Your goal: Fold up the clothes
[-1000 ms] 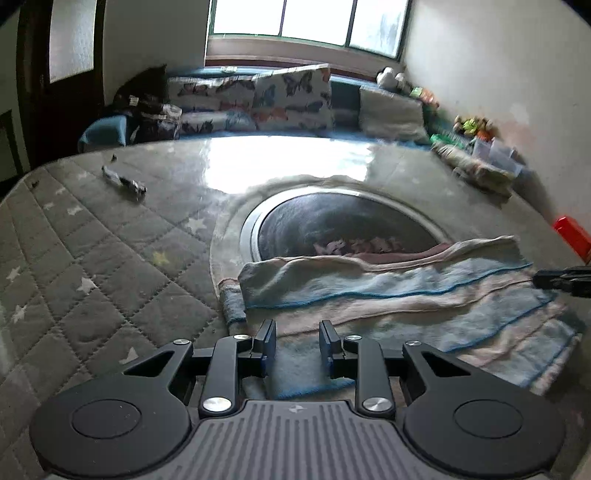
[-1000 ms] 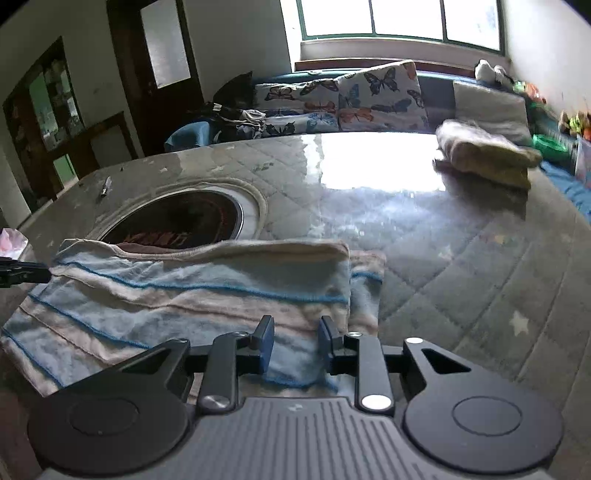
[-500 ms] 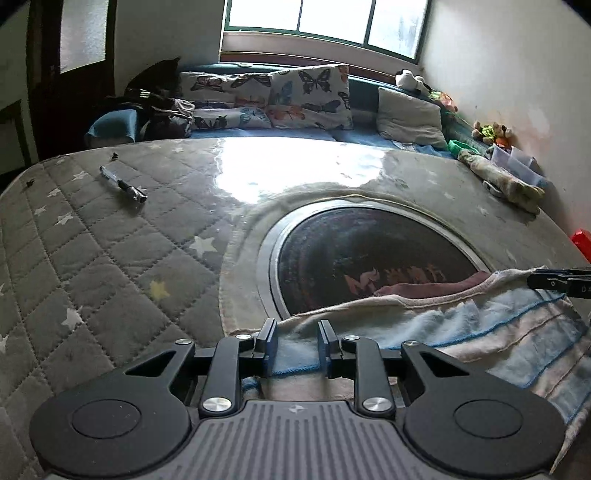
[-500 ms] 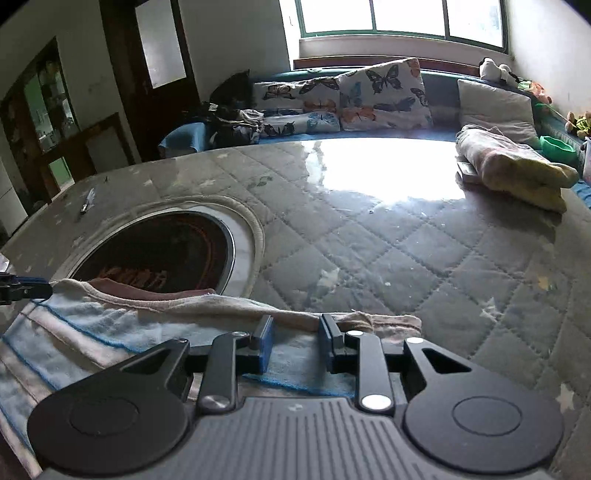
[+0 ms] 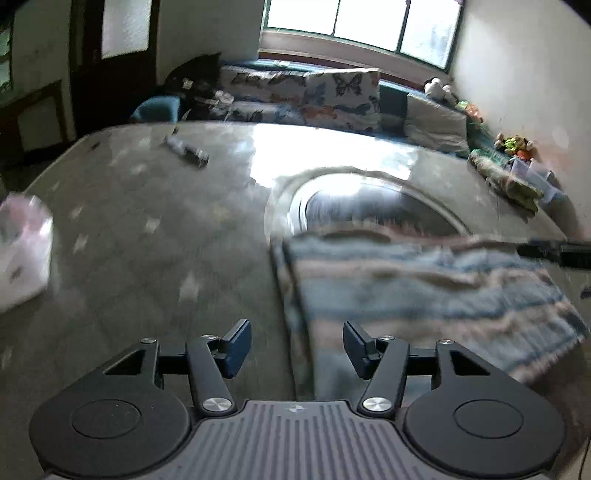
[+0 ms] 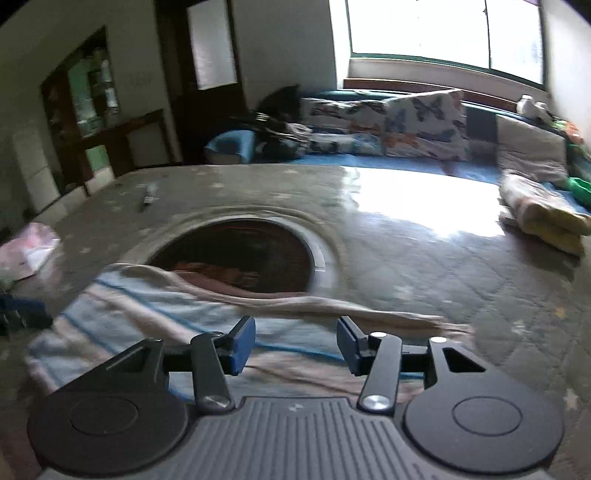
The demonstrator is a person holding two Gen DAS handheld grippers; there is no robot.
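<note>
**Both grippers spread wide over the striped garment**

The left gripper (image 5: pixel 297 345) has its fingers (image 5: pixel 236 347) wide apart with nothing between them; it hangs over the left edge of the striped garment (image 5: pixel 424 291), with one finger above the quilted table cover (image 5: pixel 147 229) and the other above the cloth. The right gripper (image 6: pixel 295 343) is likewise wide, empty, and sits above the near part of the same striped garment (image 6: pixel 155 306).

The garment, in pale blue, pink and cream stripes, lies flat on the table at the near side of the round dark glass inset (image 6: pixel 240 254), its far hem overlapping the inset's rim.

The left wrist view is blurred. It alone shows the tip of the right gripper (image 5: pixel 554 253) at the garment's far right corner, and toys (image 5: pixel 515 142) by the wall. The right wrist view alone shows a wooden cabinet (image 6: pixel 92 122) and a dark blue shape at the left edge, too blurred to name. It also gives a clear look at a folded yellowish cloth (image 6: pixel 543 210) at the table's far right.

Both views catch a pen-like object (image 5: pixel 186 149), a crumpled plastic bag (image 5: pixel 22 254) on the table's left, and butterfly-print cushions (image 6: pixel 424 122) under the window (image 6: pixel 443 29).
</note>
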